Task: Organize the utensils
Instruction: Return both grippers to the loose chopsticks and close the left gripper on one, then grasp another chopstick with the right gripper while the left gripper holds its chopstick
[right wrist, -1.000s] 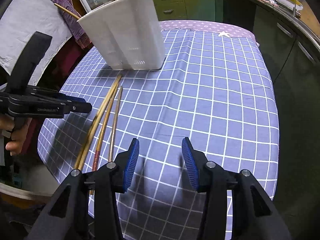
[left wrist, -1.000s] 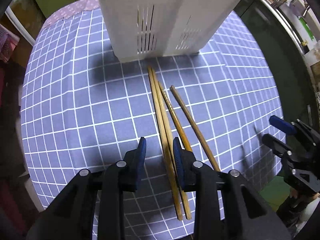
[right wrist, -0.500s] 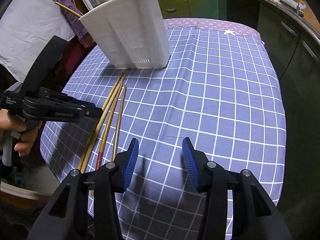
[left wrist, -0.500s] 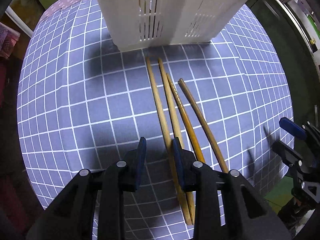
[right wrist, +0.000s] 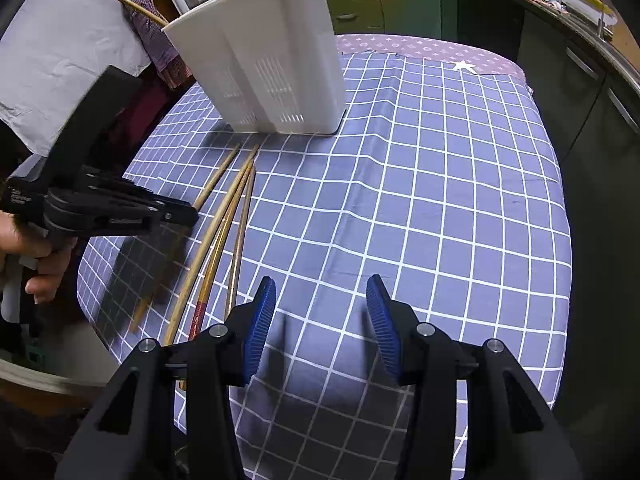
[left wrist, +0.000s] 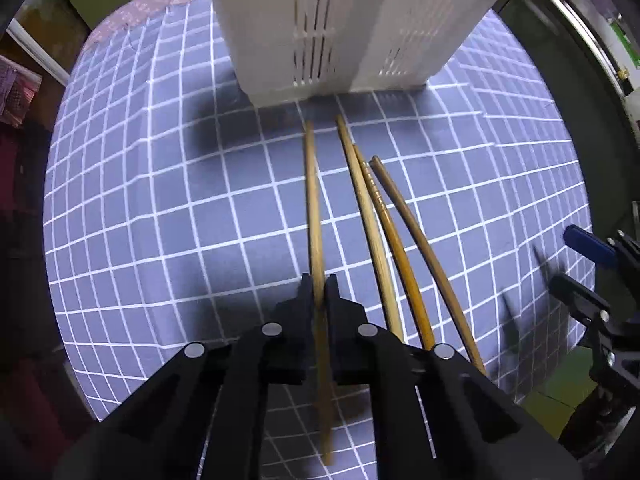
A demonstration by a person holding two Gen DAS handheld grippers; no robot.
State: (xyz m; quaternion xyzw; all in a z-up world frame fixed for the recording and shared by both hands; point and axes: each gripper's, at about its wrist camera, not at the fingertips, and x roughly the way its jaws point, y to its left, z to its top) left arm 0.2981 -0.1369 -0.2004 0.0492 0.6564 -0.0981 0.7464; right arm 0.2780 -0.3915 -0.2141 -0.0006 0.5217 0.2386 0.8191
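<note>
The left claw [left wrist: 319, 294] has just closed on 1 chopstick [left wrist: 312, 200], pinching it on the checked table [left wrist: 160, 200] beside 3 others [left wrist: 384, 232]. Right claw [right wrist: 320, 320] hangs spread, empty. Next: lift and drop it into the white holder [right wrist: 264, 68].

White utensil holder [left wrist: 352, 20] top cut off, held chopstick [left wrist: 314, 208] partly hidden by left gripper [left wrist: 319, 292].

Right tongs [right wrist: 320, 328] agape, empty, over checked cloth [right wrist: 440, 200]; left tongs [right wrist: 188, 214] pinch chopstick [right wrist: 216, 180] near white holder [right wrist: 260, 72].
</note>
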